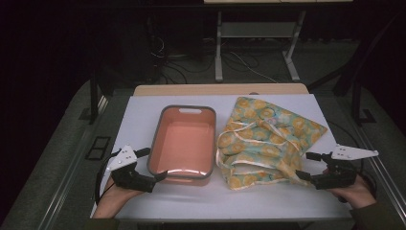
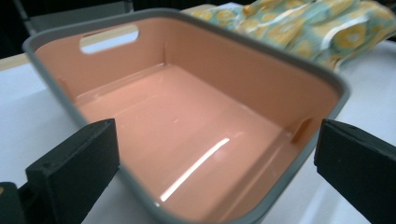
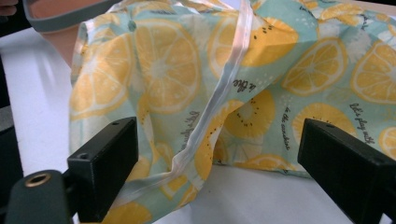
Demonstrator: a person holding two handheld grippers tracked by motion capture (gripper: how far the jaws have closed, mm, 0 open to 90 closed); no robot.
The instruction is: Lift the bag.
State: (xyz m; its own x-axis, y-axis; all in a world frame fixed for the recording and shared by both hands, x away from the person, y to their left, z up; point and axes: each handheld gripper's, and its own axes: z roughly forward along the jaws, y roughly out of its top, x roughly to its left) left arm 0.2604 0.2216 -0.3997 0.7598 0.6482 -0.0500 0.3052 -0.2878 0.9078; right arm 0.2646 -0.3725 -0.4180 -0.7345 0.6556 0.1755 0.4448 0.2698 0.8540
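Where jaws gape: cloth (image 3: 196,93) just ahead

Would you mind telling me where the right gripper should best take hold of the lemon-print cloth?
Probably the white-trimmed edge of the lemon-print cloth, at the near right corner. The right gripper, jaws open, faces it from the right; there the trim is raised in a fold off the table, so one jaw could slide beneath.
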